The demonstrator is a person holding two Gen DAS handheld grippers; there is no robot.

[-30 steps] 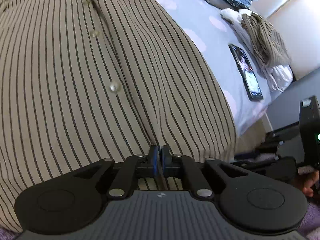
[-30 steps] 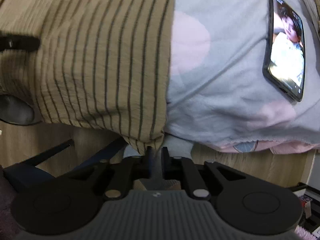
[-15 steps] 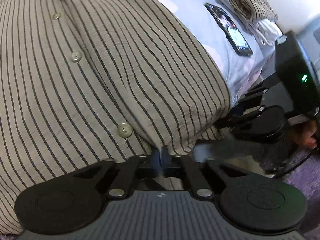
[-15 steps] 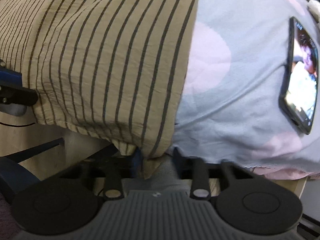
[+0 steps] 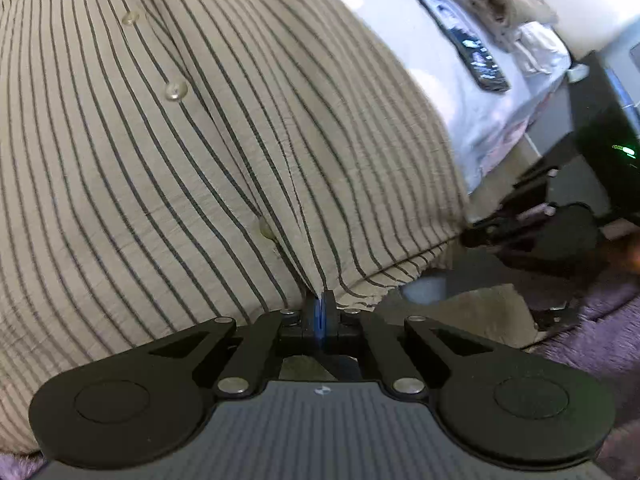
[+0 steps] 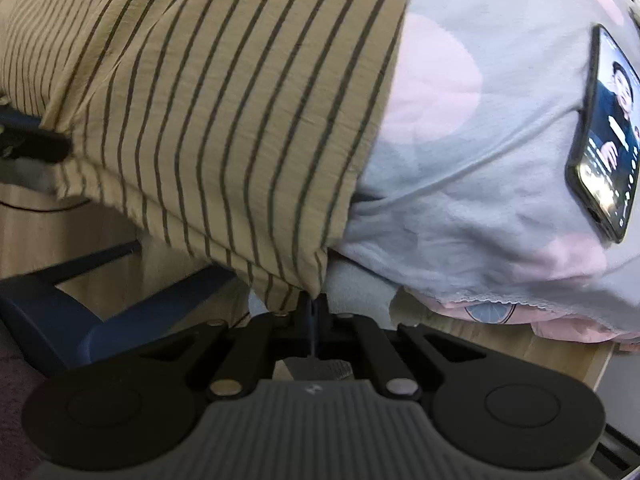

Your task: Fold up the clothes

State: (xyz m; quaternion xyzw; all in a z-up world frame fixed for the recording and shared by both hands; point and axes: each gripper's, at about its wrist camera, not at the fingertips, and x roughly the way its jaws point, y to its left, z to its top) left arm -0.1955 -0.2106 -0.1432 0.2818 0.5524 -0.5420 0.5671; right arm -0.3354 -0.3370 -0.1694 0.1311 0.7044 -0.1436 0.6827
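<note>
A tan shirt [image 5: 200, 140] with thin dark stripes and clear buttons lies spread on the bed, its hem hanging over the near edge. My left gripper [image 5: 319, 300] is shut on the hem just below the button placket. In the right wrist view the same shirt [image 6: 220, 100] ends in a lower corner, and my right gripper [image 6: 314, 300] is closing tight on that corner, with cloth pinched between the pads. The right gripper's black body [image 5: 560, 232] shows at the right of the left wrist view.
The bed has a pale blue sheet [image 6: 460, 160] with pink spots. A lit phone [image 6: 608, 132] lies on it to the right of the shirt. More clothes [image 5: 504, 0] are piled at the far end. Below the edge are a wooden bed side [image 6: 480, 340], a blue frame [image 6: 60, 308] and a purple rug [image 5: 600, 320].
The right gripper's jaws, open around the shirt corner half a second ago, have closed on it. The left gripper shifted along the hem, then stayed shut on it.
</note>
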